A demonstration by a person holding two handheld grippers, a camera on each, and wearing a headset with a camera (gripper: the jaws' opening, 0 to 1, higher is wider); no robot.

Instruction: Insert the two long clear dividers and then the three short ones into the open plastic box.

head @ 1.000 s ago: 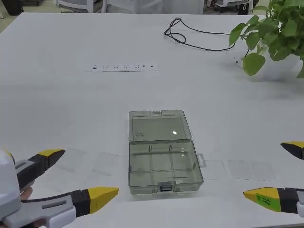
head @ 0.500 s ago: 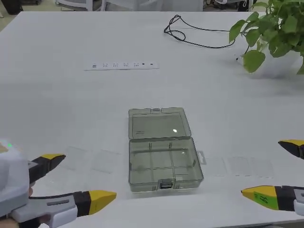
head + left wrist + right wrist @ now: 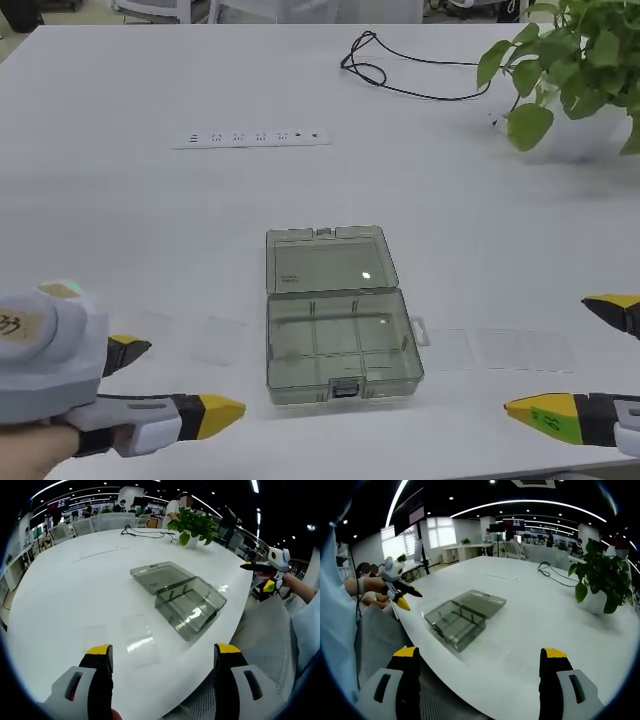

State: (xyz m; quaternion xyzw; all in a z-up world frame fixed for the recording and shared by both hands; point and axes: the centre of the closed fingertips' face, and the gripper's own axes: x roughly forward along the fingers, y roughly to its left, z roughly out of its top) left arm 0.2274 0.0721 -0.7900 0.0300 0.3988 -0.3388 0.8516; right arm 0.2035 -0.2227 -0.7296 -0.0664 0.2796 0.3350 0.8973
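Observation:
The smoky clear plastic box (image 3: 342, 345) lies open mid-table, its lid (image 3: 325, 258) flat behind it; faint partition lines show inside the tray. Flat clear dividers lie on the table at either side: two to the left (image 3: 220, 340) (image 3: 150, 325), others to the right (image 3: 450, 350) (image 3: 520, 350). My left gripper (image 3: 180, 378) is open near the front left, empty, short of the left dividers (image 3: 140, 640). My right gripper (image 3: 565, 357) is open at the front right, empty, near the right dividers. The box (image 3: 190, 605) (image 3: 455, 620) sits ahead of both open grippers (image 3: 163, 652) (image 3: 480, 652).
A potted plant (image 3: 570, 70) stands at the back right, a black cable (image 3: 400, 75) lies at the back centre, and a white power strip (image 3: 250, 138) lies behind the box. The table's front edge (image 3: 400, 455) runs close below both grippers.
My left gripper has drawn back toward the lower left, with its body now larger in the head view. The right gripper and the box have barely shifted.

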